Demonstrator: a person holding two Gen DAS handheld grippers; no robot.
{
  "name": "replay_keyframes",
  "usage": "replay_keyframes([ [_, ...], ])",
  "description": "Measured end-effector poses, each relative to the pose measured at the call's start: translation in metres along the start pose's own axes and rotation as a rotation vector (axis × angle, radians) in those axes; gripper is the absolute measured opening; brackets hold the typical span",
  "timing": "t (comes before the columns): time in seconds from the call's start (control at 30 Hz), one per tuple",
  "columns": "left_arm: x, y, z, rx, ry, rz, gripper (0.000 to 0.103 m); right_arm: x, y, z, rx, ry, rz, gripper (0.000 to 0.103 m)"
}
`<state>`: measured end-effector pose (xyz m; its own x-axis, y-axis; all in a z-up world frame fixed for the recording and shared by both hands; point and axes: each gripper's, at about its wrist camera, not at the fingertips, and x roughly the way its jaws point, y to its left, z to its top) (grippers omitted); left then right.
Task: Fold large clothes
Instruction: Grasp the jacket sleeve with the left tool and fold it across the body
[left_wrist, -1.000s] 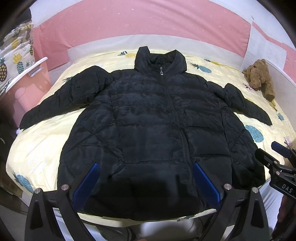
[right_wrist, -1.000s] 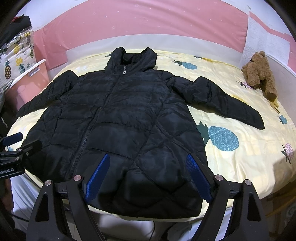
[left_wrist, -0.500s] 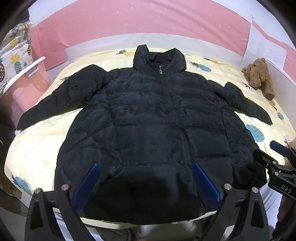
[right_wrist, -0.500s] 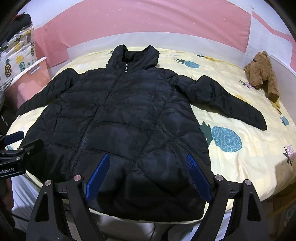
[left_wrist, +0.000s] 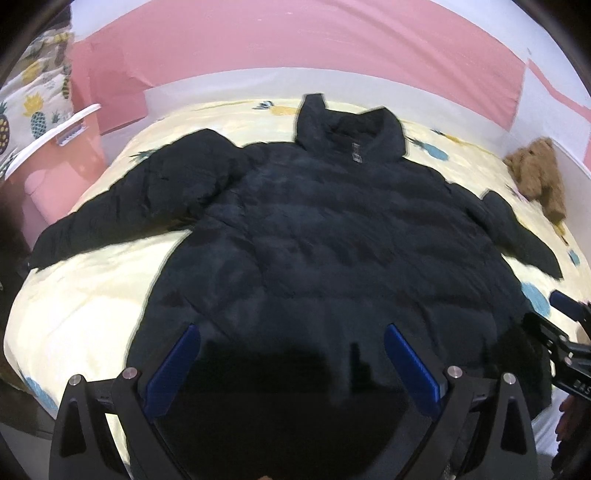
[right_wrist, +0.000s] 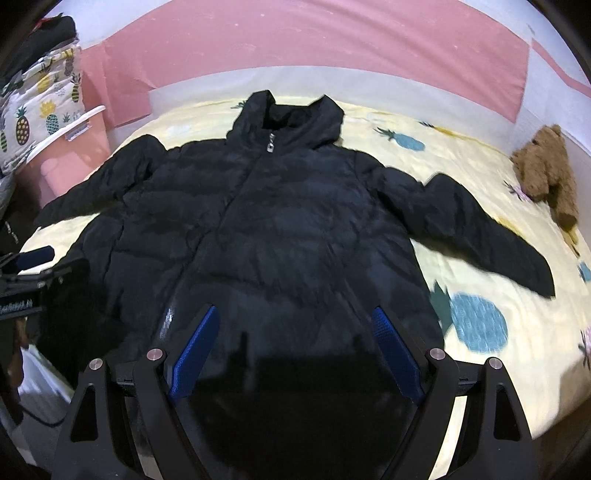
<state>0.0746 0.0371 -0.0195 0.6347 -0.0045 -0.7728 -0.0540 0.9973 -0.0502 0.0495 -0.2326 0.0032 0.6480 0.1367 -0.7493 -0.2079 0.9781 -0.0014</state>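
I am hovering both grippers, left gripper (left_wrist: 291, 363) and right gripper (right_wrist: 293, 345), wide apart and empty, over the hem; black jacket (left_wrist: 332, 240) is lying flat on the bed (right_wrist: 480, 177), collar pointing away.

We see our left claw (left_wrist: 291, 363) as two black angular arms, each lined inside with a ribbed blue pad and fixed with round silver screw heads at the joints. Triangular cut-outs lighten the black frame on either side. Our right claw (right_wrist: 293, 345) is built the same: black arms, blue textured pads, silver screws. Seen from the left wrist view, its black body carries white lettering, too blurred to read, and a blue tip.
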Motion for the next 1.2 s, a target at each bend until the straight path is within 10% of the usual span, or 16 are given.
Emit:
replay_keyframes([
  [0.43, 0.067, 0.133, 0.065, -0.255, -0.014, 0.117, 0.095, 0.069, 0.009, 0.051, -0.073, 0.016, 0.009, 0.084],
  [1.07, 0.149, 0.291, 0.074, -0.576, -0.06, 0.204, 0.082, 0.148, -0.001, 0.081, -0.081, 0.077, -0.047, 0.084],
  [1.2, 0.158, 0.301, 0.084, -0.563, -0.081, 0.262, 0.051, 0.154, -0.008, 0.079, -0.067, 0.087, -0.056, 0.084],
])
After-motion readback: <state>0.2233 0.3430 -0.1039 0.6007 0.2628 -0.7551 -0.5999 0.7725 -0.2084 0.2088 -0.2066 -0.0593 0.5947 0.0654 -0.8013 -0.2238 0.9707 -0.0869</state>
